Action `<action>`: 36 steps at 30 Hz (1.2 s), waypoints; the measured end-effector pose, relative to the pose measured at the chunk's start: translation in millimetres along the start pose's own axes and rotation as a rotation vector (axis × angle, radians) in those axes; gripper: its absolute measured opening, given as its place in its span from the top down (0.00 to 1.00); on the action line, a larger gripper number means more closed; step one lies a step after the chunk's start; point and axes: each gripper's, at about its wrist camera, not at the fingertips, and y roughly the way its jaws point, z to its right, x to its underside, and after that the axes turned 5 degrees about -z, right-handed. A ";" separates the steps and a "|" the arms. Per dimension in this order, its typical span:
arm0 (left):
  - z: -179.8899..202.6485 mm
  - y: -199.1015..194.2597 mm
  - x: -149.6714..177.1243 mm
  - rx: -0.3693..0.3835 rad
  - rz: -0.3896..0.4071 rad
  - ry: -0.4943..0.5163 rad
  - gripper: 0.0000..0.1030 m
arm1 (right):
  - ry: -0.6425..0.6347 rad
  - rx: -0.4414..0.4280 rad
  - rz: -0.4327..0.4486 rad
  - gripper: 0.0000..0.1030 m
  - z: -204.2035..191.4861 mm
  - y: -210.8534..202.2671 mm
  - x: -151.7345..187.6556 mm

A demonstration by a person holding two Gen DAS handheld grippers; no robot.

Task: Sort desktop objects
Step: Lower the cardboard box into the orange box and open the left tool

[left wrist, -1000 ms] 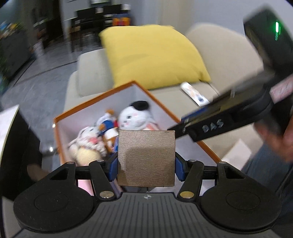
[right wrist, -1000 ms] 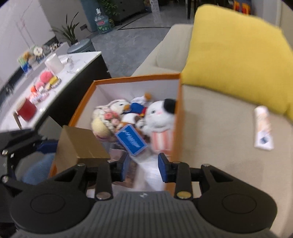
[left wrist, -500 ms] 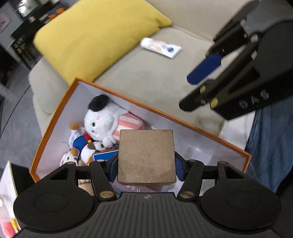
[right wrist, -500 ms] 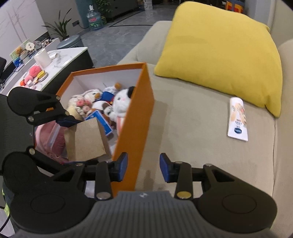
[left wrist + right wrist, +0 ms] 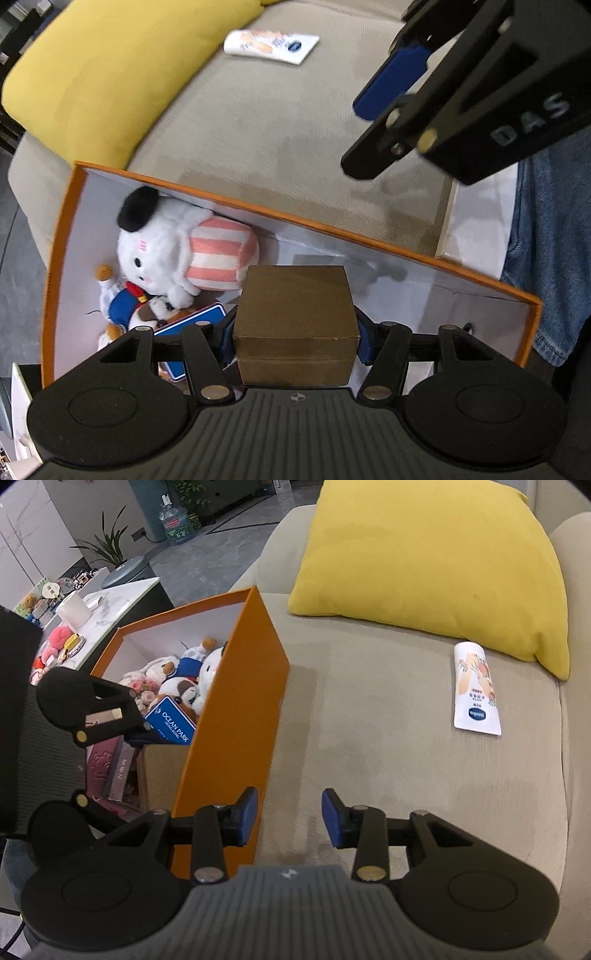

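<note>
My left gripper (image 5: 295,332) is shut on a brown cardboard box (image 5: 295,314) and holds it down inside the orange storage box (image 5: 332,230). The storage box holds a white plush cat (image 5: 177,251), other soft toys and a blue Ocean Park card (image 5: 192,321). In the right wrist view the brown box (image 5: 162,771) sits low behind the orange wall (image 5: 236,716). My right gripper (image 5: 290,819) is open and empty over the sofa seat, just right of the orange box. A white cream tube (image 5: 476,690) lies on the seat near the yellow pillow (image 5: 432,561).
The beige sofa seat (image 5: 369,757) stretches between the orange box and the tube. A marble table (image 5: 110,605) with small toys and a paper roll stands far left. A person's jeans (image 5: 554,258) are at the right in the left wrist view.
My left gripper has tipped downward and lowered the brown box deeper into the orange box. My right gripper has moved right, out over the sofa seat, and stays open.
</note>
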 end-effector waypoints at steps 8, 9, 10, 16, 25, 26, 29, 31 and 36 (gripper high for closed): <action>-0.5 13.0 -3.3 0.011 -0.055 0.046 0.31 | 0.020 -0.003 -0.020 0.60 11.3 6.2 2.9; -0.6 12.7 -3.0 0.009 -0.055 0.053 0.30 | 0.019 -0.004 -0.024 0.60 11.5 7.5 3.2; -1.2 12.3 -3.3 0.010 -0.056 0.054 0.29 | 0.018 -0.004 -0.027 0.60 11.9 8.5 3.7; -6.3 7.2 3.6 0.011 -0.048 0.037 0.29 | 0.001 0.002 -0.034 0.61 9.4 12.3 5.7; -14.3 -2.6 -2.5 0.029 -0.063 0.057 0.30 | 0.016 0.007 -0.036 0.61 10.7 12.4 9.5; -14.4 -1.6 -3.1 0.032 -0.059 0.054 0.30 | 0.015 0.006 -0.035 0.61 10.2 11.4 10.3; -16.2 0.3 -2.3 0.039 -0.052 0.044 0.30 | 0.013 0.008 -0.034 0.61 9.8 9.3 11.9; -13.4 -0.1 -1.0 0.027 -0.045 0.049 0.30 | 0.012 0.013 -0.033 0.61 10.5 8.0 13.2; -12.3 5.2 -0.7 0.017 -0.030 0.036 0.30 | 0.025 0.018 -0.029 0.61 12.4 6.7 16.1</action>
